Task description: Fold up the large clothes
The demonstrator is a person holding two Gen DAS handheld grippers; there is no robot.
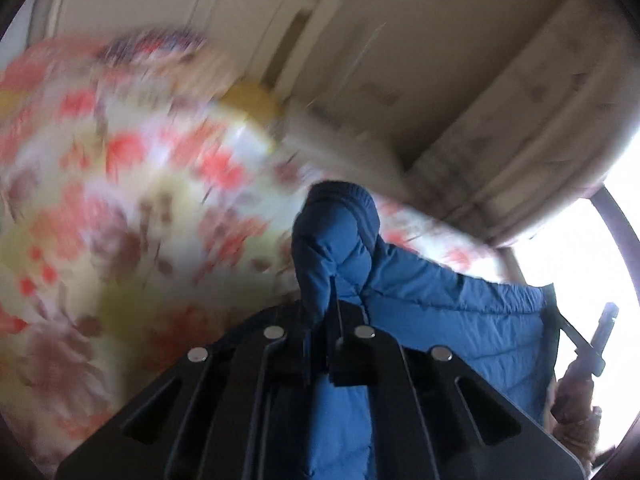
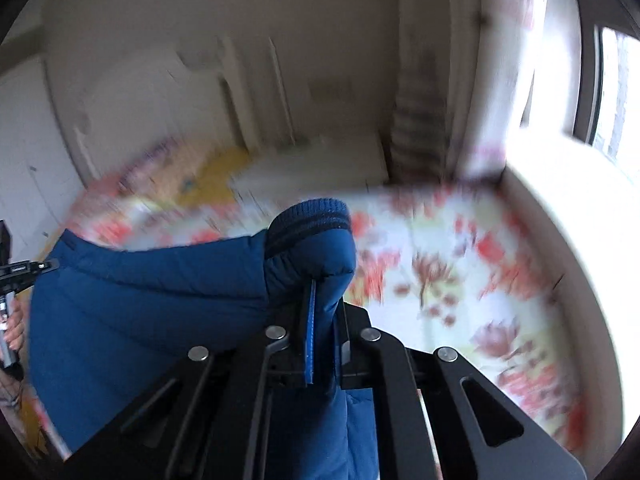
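Behind everything we see a floral bedspread point(image 2: 460, 264), smeared by motion blur, with pale cupboards beyond that we can barely make out. Our left gripper point(image 1: 334, 316) is clamped on the blue padded jacket point(image 1: 420, 296), and our right gripper point(image 2: 320, 312) pinches its ribbed cuff. The jacket hangs between them, its lower part cut off.

I count one blue quilted padded jacket point(image 1: 440, 300) point(image 2: 140, 300), one floral red-and-white bedsheet point(image 1: 120, 200) point(image 2: 460, 280), two black two-finger grippers point(image 1: 334, 320) point(image 2: 320, 312), and one bright window point(image 2: 616, 92).
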